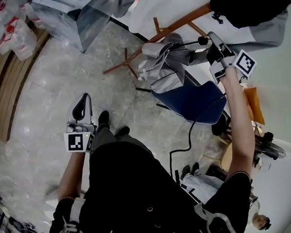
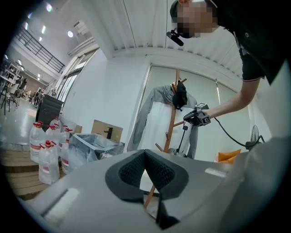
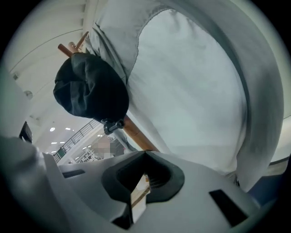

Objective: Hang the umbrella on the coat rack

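Note:
A folded grey umbrella [image 1: 164, 65] hangs in the air beside the wooden coat rack [image 1: 179, 23], its black handle up. My right gripper [image 1: 212, 37] is shut right at that handle, apparently on its thin strap. In the left gripper view the umbrella's shaft [image 2: 183, 135] dangles below the right gripper [image 2: 188, 119], close to a peg of the coat rack [image 2: 170, 127]. The right gripper [image 3: 145, 154] faces the rack's pole [image 3: 136, 132], a black cap [image 3: 91, 88] and a grey jacket [image 3: 191, 91]. My left gripper [image 1: 83, 100] is shut and empty, low at the left; its pads [image 2: 157, 170] meet.
A blue chair [image 1: 194, 103] stands under the umbrella, with a black cable [image 1: 179, 148] trailing from it. Water bottles [image 1: 7, 28] and a plastic-lined bin [image 1: 75, 19] sit at the far left. A fan [image 1: 270, 150] is at the right. The rack's legs [image 1: 125, 63] spread over the floor.

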{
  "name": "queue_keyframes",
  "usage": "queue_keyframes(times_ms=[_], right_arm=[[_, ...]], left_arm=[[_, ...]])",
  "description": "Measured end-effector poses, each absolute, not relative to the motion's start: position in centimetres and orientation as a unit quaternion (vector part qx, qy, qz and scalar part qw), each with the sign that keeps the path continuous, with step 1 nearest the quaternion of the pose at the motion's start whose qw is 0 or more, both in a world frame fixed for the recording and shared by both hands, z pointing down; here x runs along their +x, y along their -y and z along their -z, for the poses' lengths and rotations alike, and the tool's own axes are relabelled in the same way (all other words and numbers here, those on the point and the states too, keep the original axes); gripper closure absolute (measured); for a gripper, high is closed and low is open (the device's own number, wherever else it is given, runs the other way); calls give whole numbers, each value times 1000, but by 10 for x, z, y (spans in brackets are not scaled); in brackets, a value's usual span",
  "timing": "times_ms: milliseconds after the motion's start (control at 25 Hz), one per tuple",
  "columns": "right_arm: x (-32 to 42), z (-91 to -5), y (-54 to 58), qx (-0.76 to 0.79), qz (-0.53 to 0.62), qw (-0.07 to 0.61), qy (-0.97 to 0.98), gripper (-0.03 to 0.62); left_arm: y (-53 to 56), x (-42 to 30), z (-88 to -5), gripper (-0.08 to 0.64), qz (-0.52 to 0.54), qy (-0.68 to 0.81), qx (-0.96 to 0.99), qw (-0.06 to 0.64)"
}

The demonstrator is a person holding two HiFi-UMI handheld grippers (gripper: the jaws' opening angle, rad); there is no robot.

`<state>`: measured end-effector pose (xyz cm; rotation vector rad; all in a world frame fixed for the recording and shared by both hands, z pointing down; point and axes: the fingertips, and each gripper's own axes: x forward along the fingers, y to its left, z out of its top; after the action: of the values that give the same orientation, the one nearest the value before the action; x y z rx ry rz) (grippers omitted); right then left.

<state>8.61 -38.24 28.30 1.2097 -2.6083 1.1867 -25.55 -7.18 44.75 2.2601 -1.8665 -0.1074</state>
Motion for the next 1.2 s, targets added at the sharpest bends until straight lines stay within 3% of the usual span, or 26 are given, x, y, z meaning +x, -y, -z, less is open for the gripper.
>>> queue_keyframes(times_ms=[480,1200], right_arm=[[78,-277,378,435,-374,44,818,592],[78,-276,380,484,-386,-13,785,592]], left_arm=[[76,-250,-442,560,45,631,767,107],[59,-256,-449,560,31,636,764,101]])
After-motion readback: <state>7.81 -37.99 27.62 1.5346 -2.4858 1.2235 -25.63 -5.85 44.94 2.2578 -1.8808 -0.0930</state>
